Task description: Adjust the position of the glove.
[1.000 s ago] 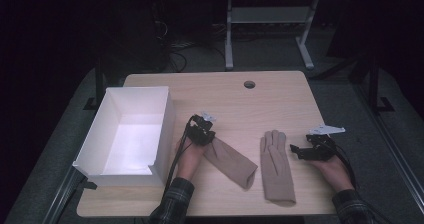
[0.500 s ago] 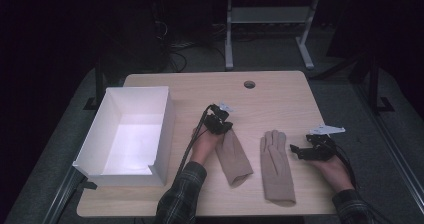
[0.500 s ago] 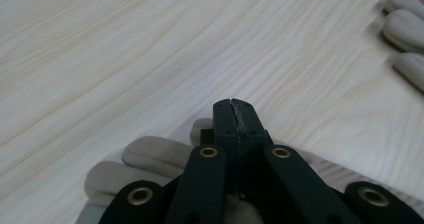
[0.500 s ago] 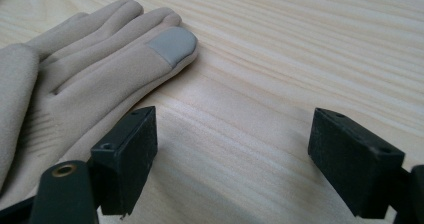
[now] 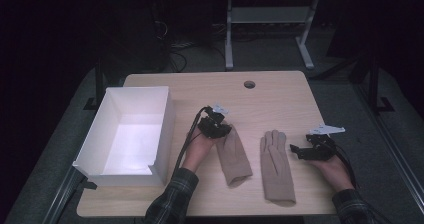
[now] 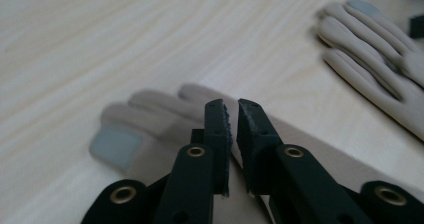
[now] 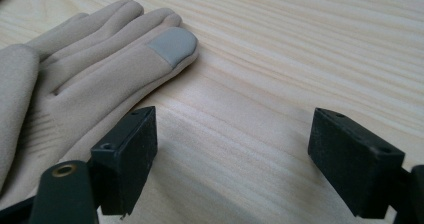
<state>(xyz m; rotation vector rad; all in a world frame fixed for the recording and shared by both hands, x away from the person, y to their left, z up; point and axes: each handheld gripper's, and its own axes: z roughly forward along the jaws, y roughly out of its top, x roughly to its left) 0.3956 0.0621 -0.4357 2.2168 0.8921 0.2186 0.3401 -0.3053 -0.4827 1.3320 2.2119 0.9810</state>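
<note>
- Black rubber-faced jaws of the left gripper (image 6: 232, 134) stand almost pressed together, with only a thin slit between them; they seem to pinch the cloth of the left beige fabric glove (image 6: 165, 119) near its fingers, though I cannot see the cloth inside the slit.
- This glove lies flat on the pale wooden table (image 5: 280, 99), just beside the second beige fabric glove (image 5: 276, 166); both point away from the person.
- The grip near the fingers probably serves to drag or lift the glove, perhaps for pairing.
- The right gripper (image 7: 230, 169) has its jaws spread wide, holding nothing; one jaw stands just beside the edge of the second glove, I judge ready to take it.
- The open white rectangular box (image 5: 131, 134) stands at the left, empty, maybe the place for the gloves.
</note>
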